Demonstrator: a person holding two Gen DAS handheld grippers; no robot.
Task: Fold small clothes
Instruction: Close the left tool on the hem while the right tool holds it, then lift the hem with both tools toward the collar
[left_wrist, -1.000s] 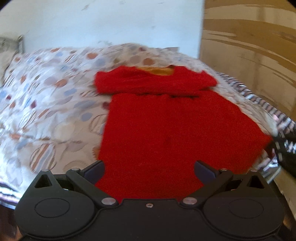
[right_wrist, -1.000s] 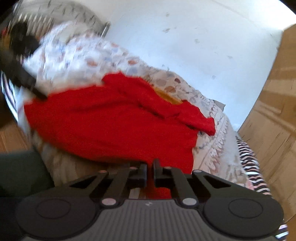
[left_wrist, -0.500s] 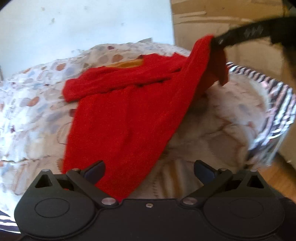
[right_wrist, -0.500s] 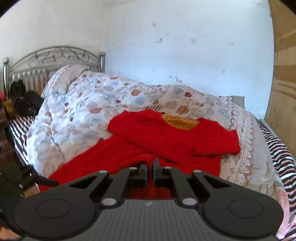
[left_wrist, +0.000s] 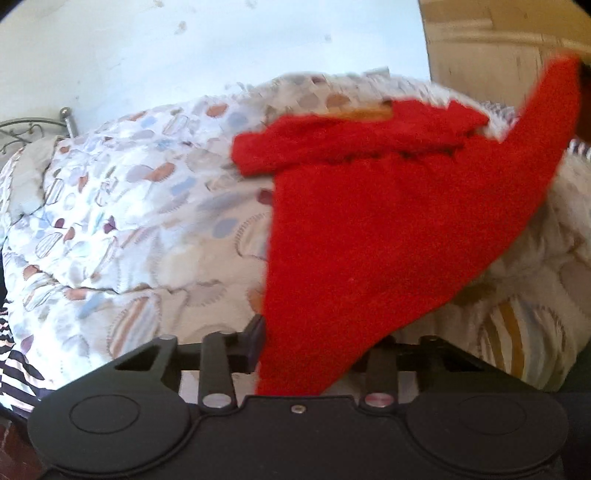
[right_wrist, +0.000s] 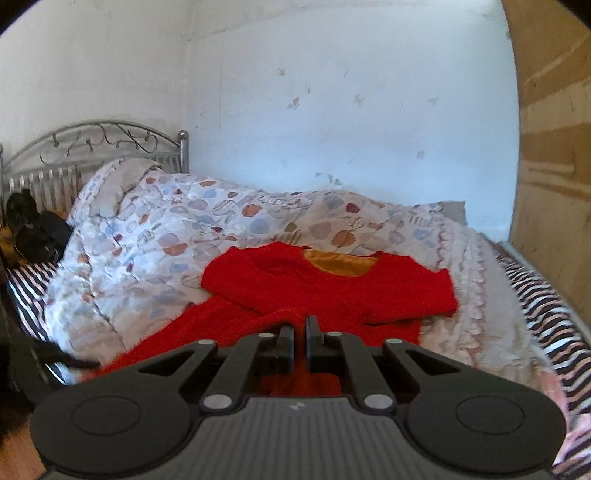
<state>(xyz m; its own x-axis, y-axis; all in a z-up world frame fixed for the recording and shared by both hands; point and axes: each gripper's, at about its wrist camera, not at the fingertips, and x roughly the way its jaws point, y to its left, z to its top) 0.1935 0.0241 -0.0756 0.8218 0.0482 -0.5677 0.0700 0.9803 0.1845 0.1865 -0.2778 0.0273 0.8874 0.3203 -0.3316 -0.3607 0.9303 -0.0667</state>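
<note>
A red fuzzy sweater (left_wrist: 388, 229) with an orange lining at the neck lies on a patterned quilt (left_wrist: 129, 221), its sleeves folded across the chest. My left gripper (left_wrist: 317, 347) holds the sweater's near hem corner, and the cloth hides its right finger. My right gripper (right_wrist: 300, 343) is shut on the other hem corner of the sweater (right_wrist: 332, 291) and holds it raised. In the left wrist view that raised corner (left_wrist: 554, 96) stands up at the far right.
The quilt (right_wrist: 166, 236) covers a bed with a striped sheet (right_wrist: 546, 314) and a metal headboard (right_wrist: 92, 155). A dark bundle (right_wrist: 33, 229) lies by the headboard. A white wall is behind and a wooden panel (right_wrist: 554, 147) stands at the right.
My left gripper went from open to closed on the near hem corner. My right gripper lifted its corner up off the quilt. Both views have shifted.
</note>
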